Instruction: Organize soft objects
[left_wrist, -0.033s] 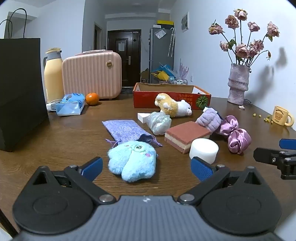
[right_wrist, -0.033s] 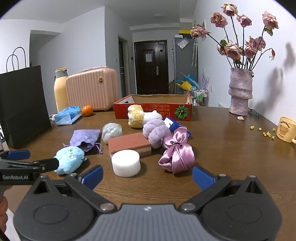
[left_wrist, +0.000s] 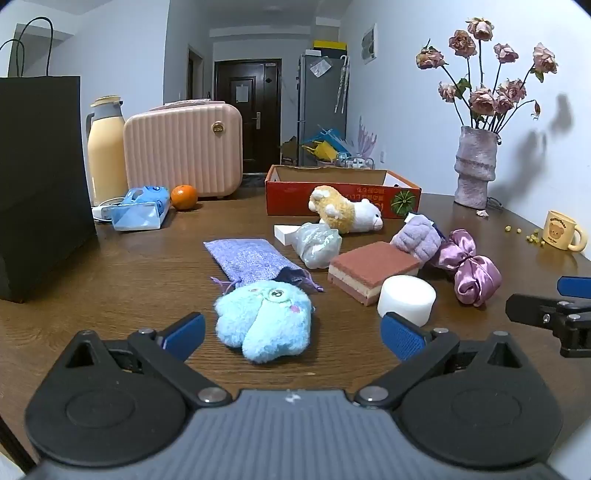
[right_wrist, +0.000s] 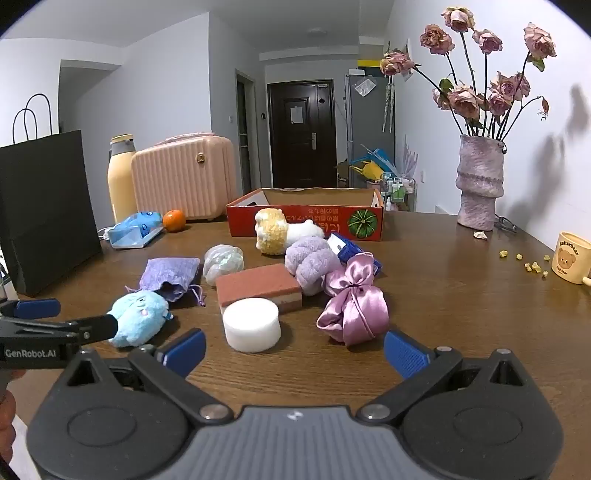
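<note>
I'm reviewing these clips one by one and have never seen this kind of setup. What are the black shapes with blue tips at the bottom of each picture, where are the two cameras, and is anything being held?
No robot arm is here: a person carries a hand-held gripper in each hand, and each has a wide-angle camera looking forward along its two blue-padded fingers. One picture comes from the left hand-held gripper, the other from the right hand-held gripper; each also glimpses the other at its edge.

Both stand wide open and hold nothing.

On the wooden table lie soft things: a blue plush toy just ahead of the left one, a purple pouch, a layered sponge, a white foam cylinder, a pink satin bag, a lavender knot and a plush sheep. Behind them sits an open red box.
</note>
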